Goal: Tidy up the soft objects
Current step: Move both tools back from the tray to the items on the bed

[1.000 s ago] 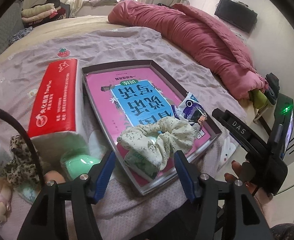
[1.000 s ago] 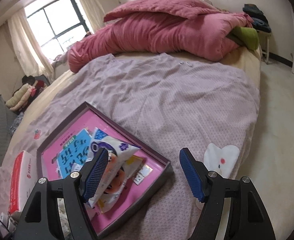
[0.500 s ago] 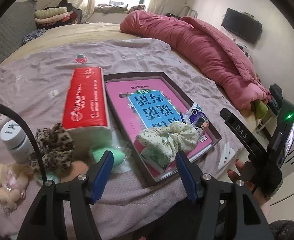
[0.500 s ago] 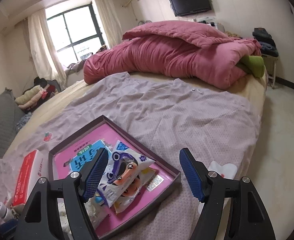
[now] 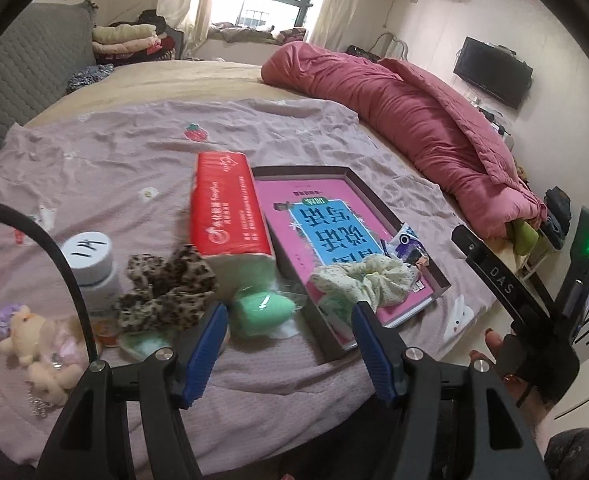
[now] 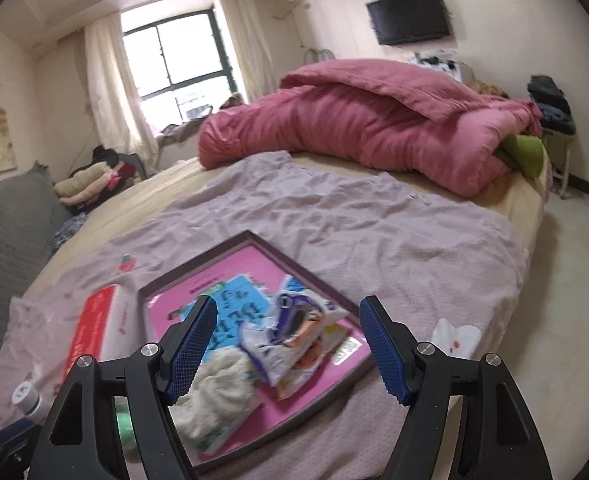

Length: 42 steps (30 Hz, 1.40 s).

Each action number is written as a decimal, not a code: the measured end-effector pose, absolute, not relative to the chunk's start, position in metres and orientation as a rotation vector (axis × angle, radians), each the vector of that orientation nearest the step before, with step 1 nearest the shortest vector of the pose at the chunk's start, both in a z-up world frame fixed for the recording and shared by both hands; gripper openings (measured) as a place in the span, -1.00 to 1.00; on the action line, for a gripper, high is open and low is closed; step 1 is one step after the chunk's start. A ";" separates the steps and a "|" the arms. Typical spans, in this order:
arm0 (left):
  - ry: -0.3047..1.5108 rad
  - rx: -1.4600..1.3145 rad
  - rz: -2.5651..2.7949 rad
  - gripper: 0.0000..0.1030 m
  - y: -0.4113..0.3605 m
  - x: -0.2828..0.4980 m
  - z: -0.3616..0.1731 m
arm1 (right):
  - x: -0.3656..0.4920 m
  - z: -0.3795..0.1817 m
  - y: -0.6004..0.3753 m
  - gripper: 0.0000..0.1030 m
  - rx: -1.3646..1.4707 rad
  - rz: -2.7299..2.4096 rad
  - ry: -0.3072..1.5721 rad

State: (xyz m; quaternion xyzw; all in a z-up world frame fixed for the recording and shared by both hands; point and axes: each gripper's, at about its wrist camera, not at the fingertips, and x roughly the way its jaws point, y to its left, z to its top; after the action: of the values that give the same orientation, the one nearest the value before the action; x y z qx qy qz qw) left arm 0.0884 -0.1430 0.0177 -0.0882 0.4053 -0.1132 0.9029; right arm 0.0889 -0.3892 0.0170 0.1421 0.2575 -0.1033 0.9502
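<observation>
One pale floral scrunchie [image 5: 364, 282] lies in the shallow tray [image 5: 440, 280], at its near corner atop a pink book [image 5: 294, 204]; one leopard scrunchie [image 5: 166, 292] sits outside, beside one red tissue pack [image 5: 224, 204]. Both the left gripper [image 5: 288, 350] and right gripper [image 6: 290, 350] hang released, empty. Bare sheet [image 6: 374, 220] stretches beyond the tray's far edge.

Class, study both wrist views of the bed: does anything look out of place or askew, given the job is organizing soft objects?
Yes. The leopard scrunchie, green sponge and plush bear lie loose outside the tray, and the tissue pack leans tilted against it.
</observation>
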 end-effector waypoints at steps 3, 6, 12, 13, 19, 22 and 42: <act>0.831 -0.186 -0.222 0.25 -0.133 0.083 0.022 | 0.084 0.024 -0.375 0.45 0.285 -0.171 0.522; 0.817 -0.202 -0.209 0.25 -0.120 0.079 0.027 | 0.080 0.033 -0.359 0.45 0.270 -0.129 0.515; 0.781 -0.241 -0.165 0.25 -0.089 0.067 0.040 | 0.069 0.048 -0.336 0.45 0.249 -0.063 0.509; 0.773 -0.247 -0.156 0.25 -0.082 0.065 0.042 | 0.066 0.051 -0.332 0.45 0.249 -0.048 0.507; 0.749 -0.292 -0.099 0.25 -0.046 0.048 0.050 | 0.057 0.059 -0.312 0.45 0.220 -0.002 0.514; 0.746 -0.306 -0.075 0.25 -0.029 0.042 0.050 | 0.055 0.060 -0.303 0.45 0.215 0.029 0.529; 0.754 -0.347 0.083 0.25 0.051 0.005 0.038 | 0.046 0.047 -0.241 0.46 0.114 0.216 0.628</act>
State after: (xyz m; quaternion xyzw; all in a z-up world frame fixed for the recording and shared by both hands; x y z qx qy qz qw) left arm 0.0051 0.0510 0.0383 -0.1683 0.3662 0.0405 0.9143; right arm 0.0456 -0.2408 0.0475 0.0558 0.3081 0.1057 0.9438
